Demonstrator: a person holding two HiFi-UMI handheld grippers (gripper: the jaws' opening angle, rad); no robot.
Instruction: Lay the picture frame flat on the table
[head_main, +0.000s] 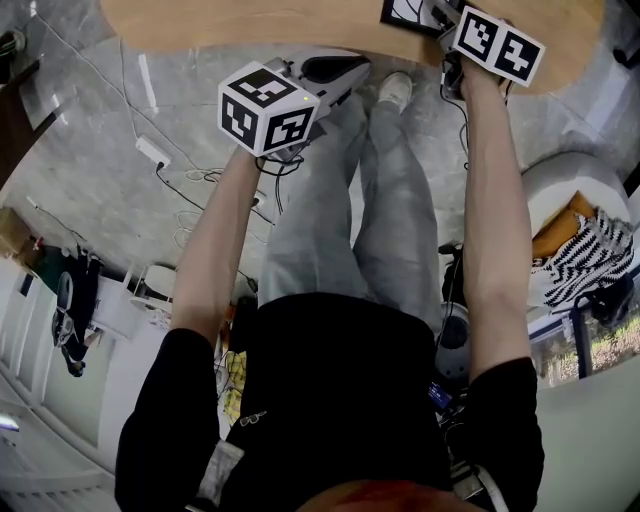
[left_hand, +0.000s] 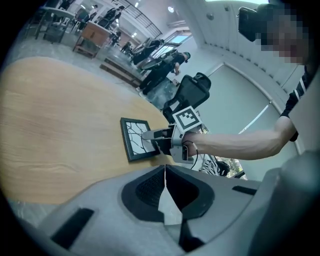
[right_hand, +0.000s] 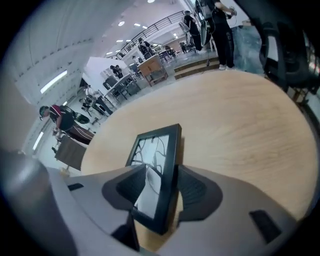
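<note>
A black picture frame (right_hand: 159, 150) with a white, branch-patterned picture lies between the jaws of my right gripper (right_hand: 162, 172). The jaws stand open, and bare wood shows between the frame and the right pad. From the left gripper view the frame (left_hand: 133, 138) looks flat on the wooden table (left_hand: 60, 115) near its edge, with the right gripper (left_hand: 152, 139) reaching over it. My left gripper (left_hand: 165, 175) is shut with nothing between its jaws and hangs beside the table edge, left of the frame. In the head view only a corner of the frame (head_main: 400, 14) shows.
The round table's edge (head_main: 250, 30) runs along the top of the head view. Below it are the person's legs, loose cables and a power strip (head_main: 152, 150) on the grey floor. A white seat with striped cloth (head_main: 590, 250) stands at the right. People stand far behind.
</note>
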